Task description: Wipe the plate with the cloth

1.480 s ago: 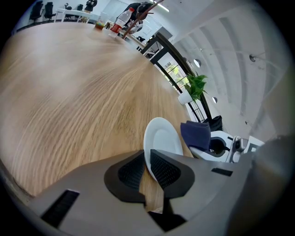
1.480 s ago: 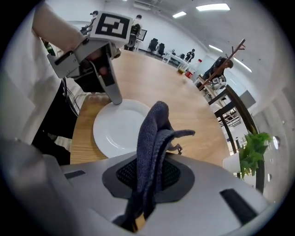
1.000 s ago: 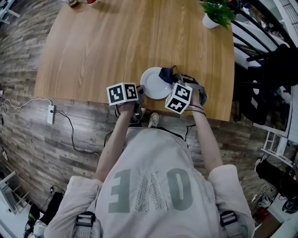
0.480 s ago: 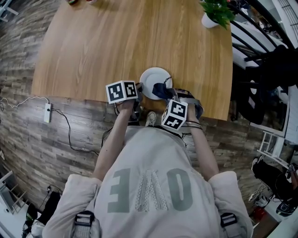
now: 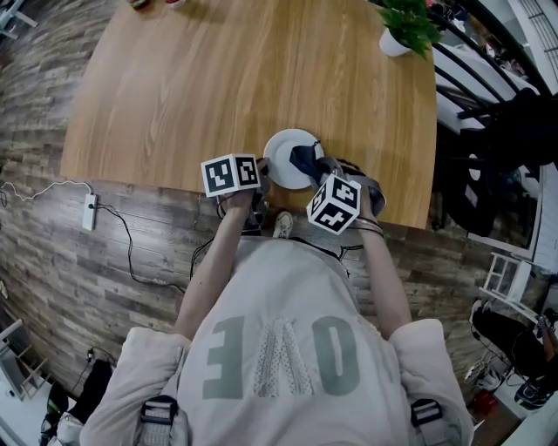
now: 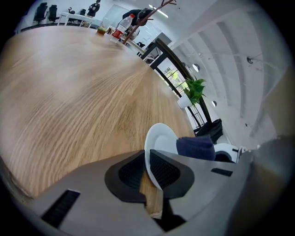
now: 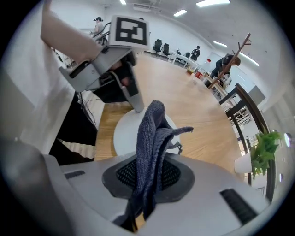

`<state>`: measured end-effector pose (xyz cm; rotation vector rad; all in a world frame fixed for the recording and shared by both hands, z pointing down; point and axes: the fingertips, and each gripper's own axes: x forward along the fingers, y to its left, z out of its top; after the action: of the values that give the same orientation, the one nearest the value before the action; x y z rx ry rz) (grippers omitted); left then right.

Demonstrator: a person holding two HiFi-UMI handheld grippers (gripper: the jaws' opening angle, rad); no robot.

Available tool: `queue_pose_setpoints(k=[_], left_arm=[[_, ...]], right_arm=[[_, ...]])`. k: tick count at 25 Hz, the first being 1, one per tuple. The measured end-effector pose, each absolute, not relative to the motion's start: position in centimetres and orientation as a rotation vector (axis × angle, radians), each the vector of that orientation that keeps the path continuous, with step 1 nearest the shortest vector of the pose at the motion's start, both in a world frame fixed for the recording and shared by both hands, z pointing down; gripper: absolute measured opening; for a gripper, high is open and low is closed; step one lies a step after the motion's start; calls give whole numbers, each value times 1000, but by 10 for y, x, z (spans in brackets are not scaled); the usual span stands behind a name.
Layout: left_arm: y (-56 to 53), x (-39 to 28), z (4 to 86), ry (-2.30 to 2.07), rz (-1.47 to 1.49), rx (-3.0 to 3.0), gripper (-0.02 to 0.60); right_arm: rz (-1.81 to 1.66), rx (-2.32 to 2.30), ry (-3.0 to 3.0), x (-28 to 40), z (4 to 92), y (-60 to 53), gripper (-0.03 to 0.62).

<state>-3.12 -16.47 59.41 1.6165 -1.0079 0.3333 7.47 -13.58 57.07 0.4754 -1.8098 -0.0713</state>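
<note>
A white plate [image 5: 286, 157] lies at the near edge of the wooden table [image 5: 200, 87]. My left gripper [image 5: 261, 177] is shut on its left rim; in the left gripper view the plate [image 6: 159, 140] stands edge-on between the pads. My right gripper [image 5: 316, 174] is shut on a dark blue cloth [image 5: 307, 161], which lies on the plate's right half. In the right gripper view the cloth [image 7: 152, 133] rises folded from between the jaws, over the plate [image 7: 124, 133], with the left gripper [image 7: 134, 102] at the plate's far rim. The cloth [image 6: 195, 147] also shows behind the plate.
A potted plant [image 5: 406, 24] stands at the table's far right corner. Bottles [image 6: 120, 28] stand at the far end. Dark chairs [image 5: 514, 131] crowd the right side. A power strip [image 5: 88, 213] and cable lie on the floor at the left. The table edge runs just below the plate.
My right gripper has dragged the cloth from the plate's far right rim inward across the plate, then slightly back to the right. My left gripper has kept its hold on the rim.
</note>
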Motion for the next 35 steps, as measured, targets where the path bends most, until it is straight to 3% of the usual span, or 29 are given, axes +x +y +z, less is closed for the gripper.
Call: queue_pose_setpoints(k=[11,35], left_arm=[[-163,-31,594,-1025,313,1615,41],[-165,-33,594,-1048,299,1625,40]], right_arm=[[-176,516,-1692,77,584,-208,60],[-101,239,-1826,30,581,-77,60]])
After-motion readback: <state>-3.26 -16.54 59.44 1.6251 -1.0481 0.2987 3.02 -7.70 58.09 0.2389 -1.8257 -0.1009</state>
